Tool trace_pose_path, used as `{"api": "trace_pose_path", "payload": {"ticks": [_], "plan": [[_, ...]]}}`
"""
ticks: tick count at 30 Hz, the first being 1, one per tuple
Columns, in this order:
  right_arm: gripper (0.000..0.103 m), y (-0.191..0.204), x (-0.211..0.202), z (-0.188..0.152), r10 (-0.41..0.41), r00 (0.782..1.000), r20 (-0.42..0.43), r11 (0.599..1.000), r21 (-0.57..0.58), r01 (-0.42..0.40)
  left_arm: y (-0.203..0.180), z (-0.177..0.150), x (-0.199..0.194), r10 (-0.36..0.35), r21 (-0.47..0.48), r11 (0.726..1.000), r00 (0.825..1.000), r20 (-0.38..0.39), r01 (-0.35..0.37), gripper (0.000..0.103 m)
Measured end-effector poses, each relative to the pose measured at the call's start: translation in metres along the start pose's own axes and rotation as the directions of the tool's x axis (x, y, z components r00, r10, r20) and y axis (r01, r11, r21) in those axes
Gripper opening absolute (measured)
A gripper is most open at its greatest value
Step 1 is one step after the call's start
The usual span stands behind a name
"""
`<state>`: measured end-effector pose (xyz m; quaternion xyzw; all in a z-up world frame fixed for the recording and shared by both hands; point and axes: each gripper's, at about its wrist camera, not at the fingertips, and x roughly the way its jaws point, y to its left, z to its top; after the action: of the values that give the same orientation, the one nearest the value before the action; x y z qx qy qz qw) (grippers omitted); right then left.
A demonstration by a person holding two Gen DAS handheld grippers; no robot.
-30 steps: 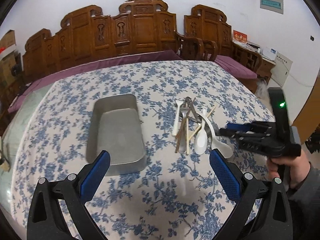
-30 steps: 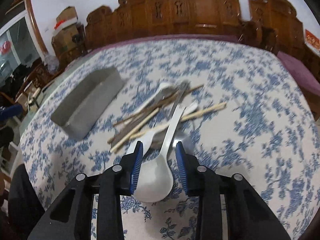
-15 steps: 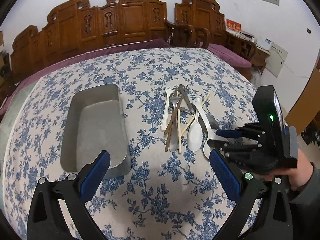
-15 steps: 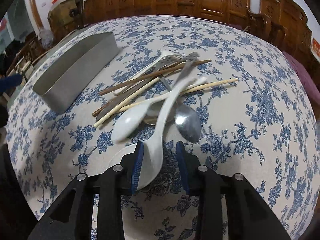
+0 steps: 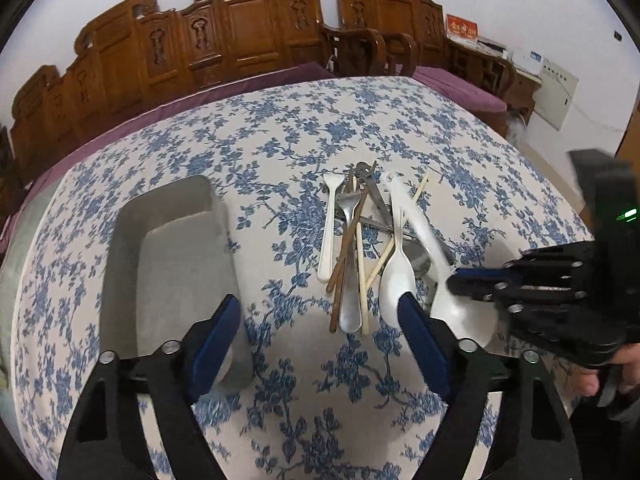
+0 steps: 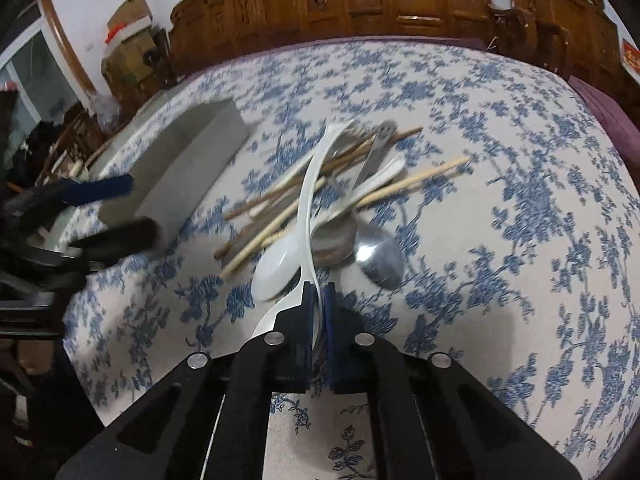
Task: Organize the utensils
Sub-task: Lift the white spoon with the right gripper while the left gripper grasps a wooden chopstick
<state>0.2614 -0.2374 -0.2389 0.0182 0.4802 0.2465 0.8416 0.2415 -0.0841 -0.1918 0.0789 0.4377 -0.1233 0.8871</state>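
Note:
A pile of utensils lies on the flowered tablecloth: white plastic spoons, metal spoons, a fork, chopsticks. A grey metal tray stands left of the pile. My right gripper is shut on the bowl end of a long white spoon, whose handle rises over the pile; it also shows in the left wrist view. My left gripper is open and empty, between the tray and the pile, above the cloth.
Carved wooden benches with purple cushions line the far side of the table. The tray shows at the left in the right wrist view, with the left gripper's fingers beside it. A metal spoon lies by my right fingertips.
My right gripper has closed on the long white spoon and tipped its handle up. The left gripper has moved closer to the table, toward the pile.

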Motion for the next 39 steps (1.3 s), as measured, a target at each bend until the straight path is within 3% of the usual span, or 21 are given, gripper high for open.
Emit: {"api": "trace_pose_path", "payload": {"ticks": [14, 19, 23, 25, 33, 36, 39], "plan": [[0.006, -0.017, -0.018, 0.007, -0.009, 0.998, 0.07, 0.999, 0.039, 0.006, -0.012, 0.022, 0.073, -0.016, 0.049, 0.999, 0.991, -0.134, 0.023, 0.031], [0.006, -0.017, -0.019, 0.008, -0.001, 0.997, 0.077, 0.999, 0.044, -0.003, -0.012, 0.024, 0.078, -0.007, 0.063, 0.998, 0.99, -0.142, 0.016, 0.009], [0.006, -0.017, -0.019, 0.008, 0.0, 0.997, 0.077, 0.999, 0.044, -0.004, -0.016, 0.023, 0.073, 0.001, 0.086, 0.996, 0.991, -0.135, 0.01, 0.007], [0.006, -0.017, -0.019, 0.008, -0.001, 0.997, 0.077, 0.999, 0.045, -0.002, -0.017, 0.023, 0.072, 0.004, 0.093, 0.996, 0.991, -0.132, 0.009, 0.0], [0.006, -0.019, -0.019, 0.007, -0.007, 0.997, 0.078, 0.999, 0.046, 0.003, -0.015, 0.026, 0.066, -0.004, 0.08, 0.997, 0.991, -0.131, 0.014, 0.001], [0.006, -0.018, -0.018, 0.006, -0.01, 0.997, 0.076, 0.999, 0.041, 0.007, -0.017, 0.03, 0.068, 0.002, 0.097, 0.995, 0.992, -0.129, 0.011, 0.015], [0.006, -0.02, -0.018, 0.007, -0.01, 0.997, 0.077, 0.999, 0.048, 0.006, -0.019, 0.031, 0.077, 0.011, 0.116, 0.993, 0.988, -0.157, 0.008, 0.016]]}}
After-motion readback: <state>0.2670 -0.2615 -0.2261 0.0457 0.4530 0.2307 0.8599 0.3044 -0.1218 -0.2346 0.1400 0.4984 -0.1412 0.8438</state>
